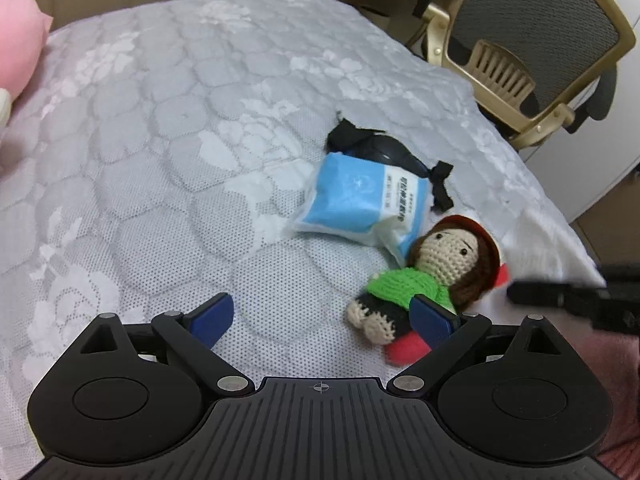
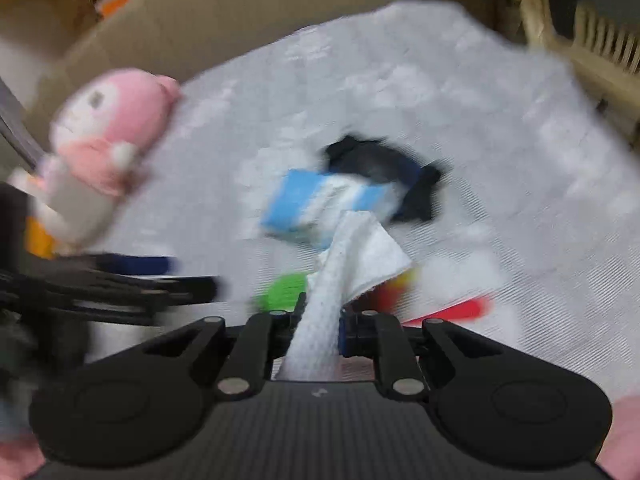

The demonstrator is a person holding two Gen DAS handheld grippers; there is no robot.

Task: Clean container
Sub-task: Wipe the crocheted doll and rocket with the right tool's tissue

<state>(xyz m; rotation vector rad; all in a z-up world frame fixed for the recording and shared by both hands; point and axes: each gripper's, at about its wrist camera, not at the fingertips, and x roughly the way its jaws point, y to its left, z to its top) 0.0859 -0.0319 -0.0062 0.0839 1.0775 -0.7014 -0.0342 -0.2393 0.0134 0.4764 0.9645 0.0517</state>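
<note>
Plainly, the left gripper (image 1: pixel 322 316) hangs with jaws wide over a quilted bed (image 1: pixel 168 128); a glossy blue tissue pack (image 1: pixel 356 200) lies just beyond the crocheted doll (image 1: pixel 432 272). Blurred right view: the right gripper (image 2: pixel 320 320) pinches a dimpled white tissue (image 2: pixel 352 256) before the tissue pack; no container is identifiable.

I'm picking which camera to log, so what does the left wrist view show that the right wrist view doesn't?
Only the left wrist view: the crochet doll's face, a mesh chair, and the left gripper with jaws open and empty.

Only the right wrist view: a white tissue pinched in the right gripper, and the whole pink plush, which the left view cuts to a corner.

Both: the quilted cover, the blue tissue pack and the black item behind it.
</note>
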